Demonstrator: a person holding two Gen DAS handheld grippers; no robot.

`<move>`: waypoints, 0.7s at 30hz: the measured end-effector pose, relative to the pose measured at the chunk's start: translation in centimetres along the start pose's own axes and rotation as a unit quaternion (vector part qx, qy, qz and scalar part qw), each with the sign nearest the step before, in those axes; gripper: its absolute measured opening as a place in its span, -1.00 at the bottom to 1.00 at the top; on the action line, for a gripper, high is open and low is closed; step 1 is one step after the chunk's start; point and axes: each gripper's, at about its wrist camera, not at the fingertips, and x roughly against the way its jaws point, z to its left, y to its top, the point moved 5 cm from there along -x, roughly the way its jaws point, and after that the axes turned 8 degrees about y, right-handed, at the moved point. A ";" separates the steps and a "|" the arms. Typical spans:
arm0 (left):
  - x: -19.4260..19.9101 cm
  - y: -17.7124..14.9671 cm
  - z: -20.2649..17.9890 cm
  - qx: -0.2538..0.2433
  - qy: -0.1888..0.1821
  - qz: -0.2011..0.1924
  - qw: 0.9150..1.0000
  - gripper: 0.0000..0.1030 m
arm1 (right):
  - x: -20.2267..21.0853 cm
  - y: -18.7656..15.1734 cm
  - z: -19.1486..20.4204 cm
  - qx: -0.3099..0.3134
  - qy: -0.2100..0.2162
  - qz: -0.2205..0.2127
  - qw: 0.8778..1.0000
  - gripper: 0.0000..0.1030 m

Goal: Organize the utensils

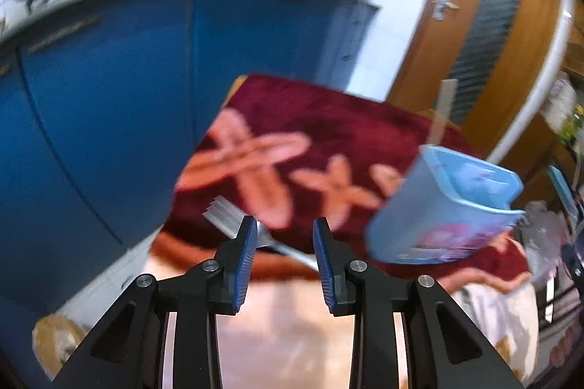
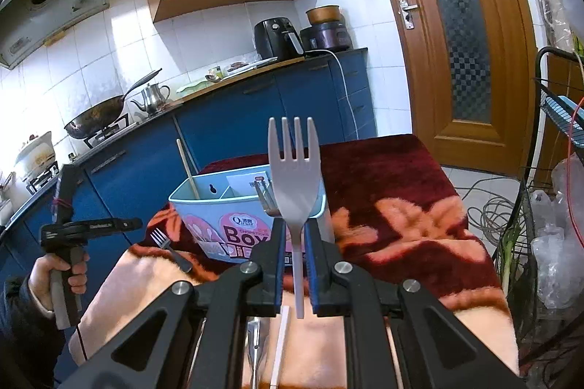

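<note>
The right gripper (image 2: 295,235) was clenched on a light, bendy white plastic fork (image 2: 294,177) at its neck, while the left gripper (image 1: 284,235) hung released over the stiff, slippery metal fork (image 1: 233,217) on the blanket-covered tabletop (image 1: 328,119), best pinched mid-handle.

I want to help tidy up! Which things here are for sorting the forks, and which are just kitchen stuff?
For the job:
white plastic fork, held in the right hand-held gripper
metal fork on the red blanket
blue chopsticks box
left hand-held gripper, open

Just lying about:
wok
kettle
air fryer
cables
</note>
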 end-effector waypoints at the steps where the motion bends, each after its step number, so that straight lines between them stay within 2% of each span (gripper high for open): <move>1: -0.6 -0.1 0.6 0.007 0.002 0.007 1.000 -0.37 | 0.0 0.0 0.0 0.000 0.000 0.000 1.000 -0.76; 9: -5.6 -0.9 3.5 0.055 -0.003 0.081 0.995 -0.37 | -0.6 0.2 -0.4 -0.006 -0.006 0.003 1.000 -0.76; 21: -9.6 -0.2 3.3 0.072 -0.007 0.100 0.992 -0.34 | -1.7 -0.2 -0.9 -0.012 -0.014 0.015 1.000 -0.76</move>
